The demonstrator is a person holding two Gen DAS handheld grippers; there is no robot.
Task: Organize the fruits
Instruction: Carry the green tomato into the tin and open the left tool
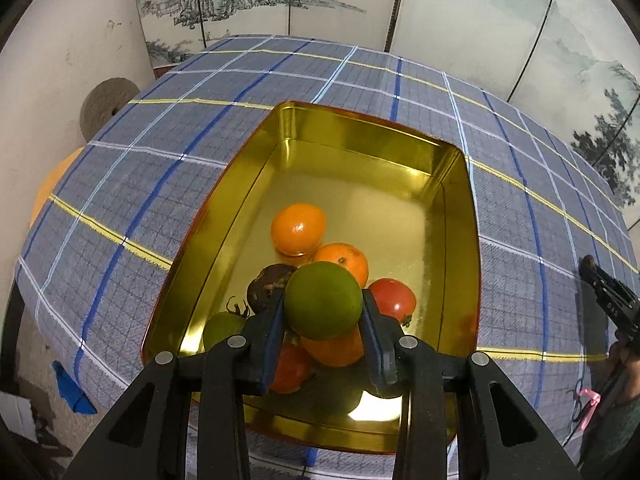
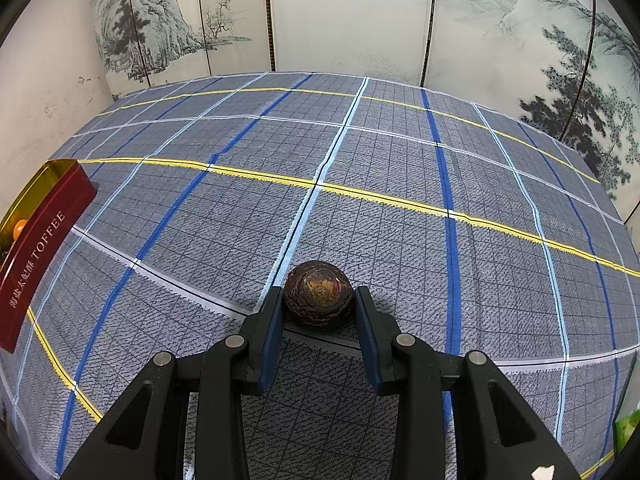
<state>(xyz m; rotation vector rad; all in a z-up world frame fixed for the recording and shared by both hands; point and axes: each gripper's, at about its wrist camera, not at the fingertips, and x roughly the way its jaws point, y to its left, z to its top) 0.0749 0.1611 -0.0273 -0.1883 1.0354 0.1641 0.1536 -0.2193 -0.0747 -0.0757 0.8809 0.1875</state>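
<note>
My left gripper [image 1: 323, 307] is shut on a green round fruit [image 1: 323, 300], held above the near end of a gold tin [image 1: 360, 136]. Inside the tin lie two oranges [image 1: 298, 229] [image 1: 345, 260], a red tomato [image 1: 394, 298], a dark brown fruit [image 1: 264, 282], a green tomato [image 1: 222, 328], and more orange and red fruit partly hidden under the fingers. In the right wrist view my right gripper [image 2: 319, 306] is shut on a dark brown wrinkled fruit [image 2: 319, 294] that rests on the checked cloth. The tin's red side [image 2: 44, 240] shows at the far left there.
A blue-grey checked tablecloth [image 2: 360, 160] covers the table. A painted folding screen [image 2: 352, 20] stands behind it. The right gripper and a hand [image 1: 612, 304] appear at the right edge of the left wrist view. A green packet [image 2: 626, 428] lies at the table's right edge.
</note>
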